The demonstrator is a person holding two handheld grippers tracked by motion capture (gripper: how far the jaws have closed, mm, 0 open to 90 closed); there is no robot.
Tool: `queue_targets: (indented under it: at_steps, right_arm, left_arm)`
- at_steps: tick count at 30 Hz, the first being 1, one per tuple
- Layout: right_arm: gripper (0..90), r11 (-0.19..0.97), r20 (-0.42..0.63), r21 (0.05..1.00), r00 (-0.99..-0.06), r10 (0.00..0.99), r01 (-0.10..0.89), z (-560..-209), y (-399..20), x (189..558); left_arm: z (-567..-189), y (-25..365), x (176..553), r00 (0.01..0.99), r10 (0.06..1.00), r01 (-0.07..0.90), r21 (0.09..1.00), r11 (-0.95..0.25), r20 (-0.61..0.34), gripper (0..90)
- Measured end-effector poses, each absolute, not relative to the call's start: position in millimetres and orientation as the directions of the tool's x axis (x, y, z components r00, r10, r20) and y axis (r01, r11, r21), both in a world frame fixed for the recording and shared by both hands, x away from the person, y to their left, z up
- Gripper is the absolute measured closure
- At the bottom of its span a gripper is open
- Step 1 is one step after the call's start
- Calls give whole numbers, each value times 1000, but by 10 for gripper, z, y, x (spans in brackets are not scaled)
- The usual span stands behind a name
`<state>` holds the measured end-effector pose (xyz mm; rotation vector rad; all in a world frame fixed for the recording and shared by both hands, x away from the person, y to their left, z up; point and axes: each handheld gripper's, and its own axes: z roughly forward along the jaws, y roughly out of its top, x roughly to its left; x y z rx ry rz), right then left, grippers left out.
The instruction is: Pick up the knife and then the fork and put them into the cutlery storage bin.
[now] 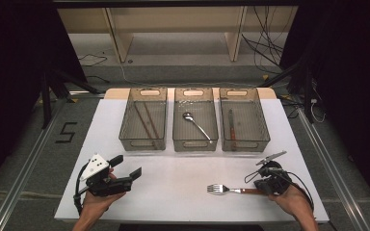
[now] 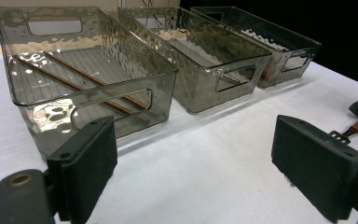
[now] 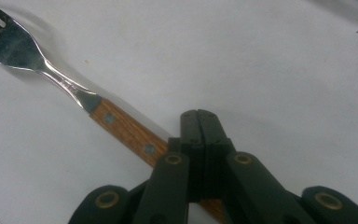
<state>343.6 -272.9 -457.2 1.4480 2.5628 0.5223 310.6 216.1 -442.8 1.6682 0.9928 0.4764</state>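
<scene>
Work in hand: we are sorting cutlery into three clear bins at the far side of the white table [image 1: 173, 192].
Right gripper [image 1: 268, 185]: its jaws are pressed together on the wooden handle of the fork [image 3: 74, 93], near the handle's end; the tines point away from it.
Fork's place: it lies low over the table at the near right, well short of the bins; we cannot tell whether it is lifted or resting.
Left gripper [image 2: 193, 163]: its jaws stand spread with nothing between them, hovering over the near left of the table, facing the bins.
Left bin [image 1: 143, 142]: holds a pair of brown chopsticks [image 2: 81, 79].
Middle bin [image 1: 195, 143]: holds a spoon [image 1: 195, 123].
Right bin [image 1: 244, 142]: holds one long piece with a wooden handle, likely a knife [image 1: 231, 127].
Done, in our judgement: three kinds are already binned.
Left to do: we judge the fork must be carried to a bin and released; which bin we cannot tell.
</scene>
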Motion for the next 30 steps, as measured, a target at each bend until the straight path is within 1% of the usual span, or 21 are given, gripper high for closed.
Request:
queue_targets:
  at_steps: [4,5,6,7,10,14,17,19,26,30]
  right_arm:
    - [777,483,49,399,-544,837,779,-4518,-2712,3422]
    - [733,490,43,409,-553,832,769,-4489,-2703,3419]
    - [650,499,40,422,-565,824,757,-4460,-2691,3416]
    - [592,512,38,434,-583,812,741,-4432,-2677,3414]
    - [472,556,41,449,-637,770,700,-4373,-2611,3399]
    - [331,610,35,441,-692,721,658,-4343,-2512,3387]
    - [281,646,20,418,-718,696,638,-4346,-2468,3397]
    - [266,670,11,405,-736,677,622,-4357,-2462,3403]
    - [261,704,-5,364,-754,657,610,-4410,-2455,3415]
    - [265,741,-24,329,-779,627,586,-4452,-2423,3400]
  left_arm:
    - [-4430,2158,3107,570,803,372,926,-66,-172,135]
    - [-4431,2157,3107,571,803,373,926,-67,-172,135]
    - [-4431,2157,3106,571,803,372,926,-68,-171,135]
    - [-4430,2157,3106,571,803,371,926,-68,-171,135]
    - [-4431,2158,3105,570,803,372,926,-67,-171,135]
    - [-4429,2158,3103,572,803,370,926,-69,-168,135]
    - [-4429,2161,3102,573,803,370,926,-75,-164,135]
    - [-4429,2162,3102,573,803,370,926,-75,-164,135]
    - [-4427,2159,3101,574,803,367,927,-76,-161,135]
    - [-4429,2154,3102,574,804,366,927,-79,-158,135]
